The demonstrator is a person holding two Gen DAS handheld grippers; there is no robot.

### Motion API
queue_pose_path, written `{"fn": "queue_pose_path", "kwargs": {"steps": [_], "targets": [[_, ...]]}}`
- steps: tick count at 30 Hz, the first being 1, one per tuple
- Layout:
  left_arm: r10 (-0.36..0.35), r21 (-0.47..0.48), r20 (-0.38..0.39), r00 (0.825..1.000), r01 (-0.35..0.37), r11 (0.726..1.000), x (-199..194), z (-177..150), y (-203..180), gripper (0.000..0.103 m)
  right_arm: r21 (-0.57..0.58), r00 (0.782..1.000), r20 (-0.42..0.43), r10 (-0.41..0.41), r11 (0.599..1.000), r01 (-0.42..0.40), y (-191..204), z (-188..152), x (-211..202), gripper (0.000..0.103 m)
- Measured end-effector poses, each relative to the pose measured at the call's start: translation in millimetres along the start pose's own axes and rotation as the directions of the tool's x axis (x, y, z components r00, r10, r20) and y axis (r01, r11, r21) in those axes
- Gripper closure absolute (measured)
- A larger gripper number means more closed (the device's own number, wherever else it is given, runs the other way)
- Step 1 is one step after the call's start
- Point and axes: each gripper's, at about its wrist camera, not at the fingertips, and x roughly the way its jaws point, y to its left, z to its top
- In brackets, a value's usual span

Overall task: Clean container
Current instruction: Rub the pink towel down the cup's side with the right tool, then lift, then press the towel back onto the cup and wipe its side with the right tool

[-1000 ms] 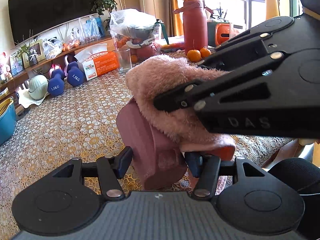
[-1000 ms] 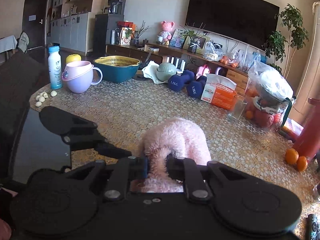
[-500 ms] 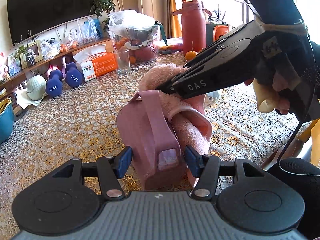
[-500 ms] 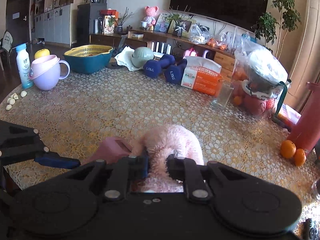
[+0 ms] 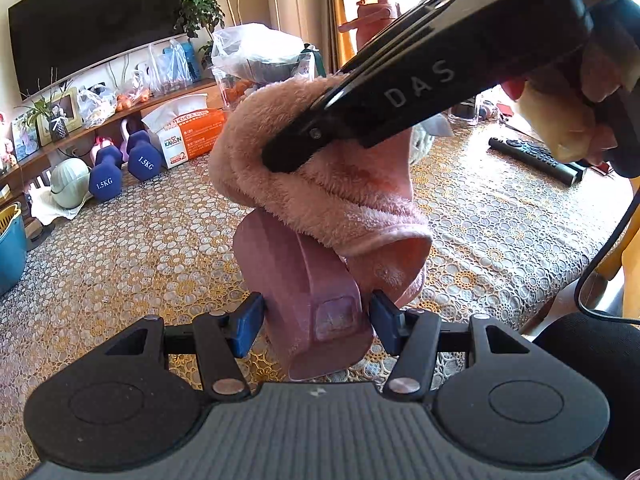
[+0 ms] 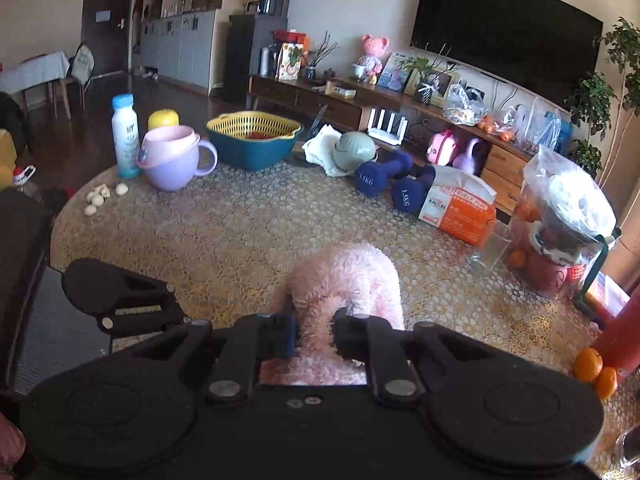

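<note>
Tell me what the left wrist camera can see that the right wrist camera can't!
Only the left wrist view shows the mauve plastic container clamped in the left gripper, plus a black remote control on the lace tablecloth.

Only the right wrist view shows the lilac mug with a pink lid, the white bottle with a blue cap and the yellow strainer in a teal bowl.

Both show the fluffy pink cloth pinched by the right gripper, the blue dumbbells and the orange tissue box.

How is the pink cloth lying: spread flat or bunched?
Bunched: the pink cloth is folded over itself, pinched in the right gripper, draping onto the container.
</note>
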Motion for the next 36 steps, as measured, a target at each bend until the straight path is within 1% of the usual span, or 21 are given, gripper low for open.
{"fn": "queue_pose_path", "kwargs": {"steps": [5, 10, 12, 15, 20, 23, 25, 26, 27, 29, 31, 34, 36], "targets": [[-0.01, -0.009, 0.0, 1.0, 0.01, 1.0, 0.3, -0.2, 3.6, 0.046, 0.032, 0.999, -0.031, 0.041, 0.999, -0.04, -15.0, 7.0, 18.4, 0.089], [-0.02, -0.013, 0.0, 1.0, 0.02, 1.0, 0.4, -0.6, 5.4, 0.046, 0.056, 0.993, -0.087, 0.076, 0.996, -0.071, -34.2, 7.5, 36.8, 0.089], [-0.023, -0.015, 0.002, 1.0, 0.023, 1.0, 0.2, -0.9, 6.3, 0.046, 0.043, 0.992, -0.107, 0.067, 0.997, -0.063, -36.2, 5.6, 43.6, 0.089], [-0.024, -0.02, 0.007, 1.0, 0.024, 1.0, 0.2, -2.1, 6.6, 0.046, 0.067, 0.992, -0.112, 0.054, 0.997, -0.047, -41.3, -0.8, 50.0, 0.089], [-0.029, -0.054, 0.007, 1.0, 0.03, 0.998, -0.7, -3.8, 8.3, 0.046, 0.088, 0.988, -0.155, -0.023, 0.995, 0.037, -45.3, -24.8, 58.9, 0.09], [-0.036, -0.072, -0.001, 0.999, 0.036, 0.997, -2.1, -6.6, 8.2, 0.046, 0.085, 0.983, -0.178, -0.051, 0.994, 0.067, -44.6, -42.0, 52.5, 0.091], [-0.041, -0.094, 0.0, 0.999, 0.041, 0.995, -4.0, -7.9, 9.6, 0.046, 0.102, 0.983, -0.169, -0.074, 0.99, 0.092, -45.7, -48.5, 39.8, 0.091], [-0.039, -0.103, 0.002, 0.999, 0.039, 0.994, -4.6, -7.9, 10.3, 0.042, 0.114, 0.985, -0.155, -0.08, 0.989, 0.098, -46.8, -49.4, 31.2, 0.091], [-0.04, -0.109, 0.002, 0.999, 0.04, 0.993, -4.9, -7.8, 11.0, 0.036, 0.124, 0.987, -0.134, -0.084, 0.987, 0.101, -48.4, -47.8, 20.3, 0.091], [-0.043, -0.119, 0.003, 0.999, 0.043, 0.992, -4.6, -7.4, 11.8, 0.031, 0.124, 0.992, -0.084, -0.097, 0.987, 0.107, -47.6, -40.3, -1.8, 0.091], [-0.045, -0.13, -0.006, 0.999, 0.044, 0.991, -2.2, -7.7, 12.7, 0.031, 0.107, 0.995, -0.025, -0.097, 0.989, 0.099, -42.9, -25.1, -23.7, 0.091], [-0.039, -0.147, -0.019, 0.999, 0.036, 0.989, 0.8, -8.2, 14.7, 0.031, 0.065, 0.995, 0.035, -0.088, 0.994, 0.086, -32.6, -4.7, -41.4, 0.091], [-0.001, -0.14, -0.007, 1.0, 0.001, 0.99, -1.7, -8.9, 13.5, 0.032, 0.036, 0.997, 0.052, -0.062, 0.998, 0.06, -23.8, 6.2, -41.8, 0.091]]}}
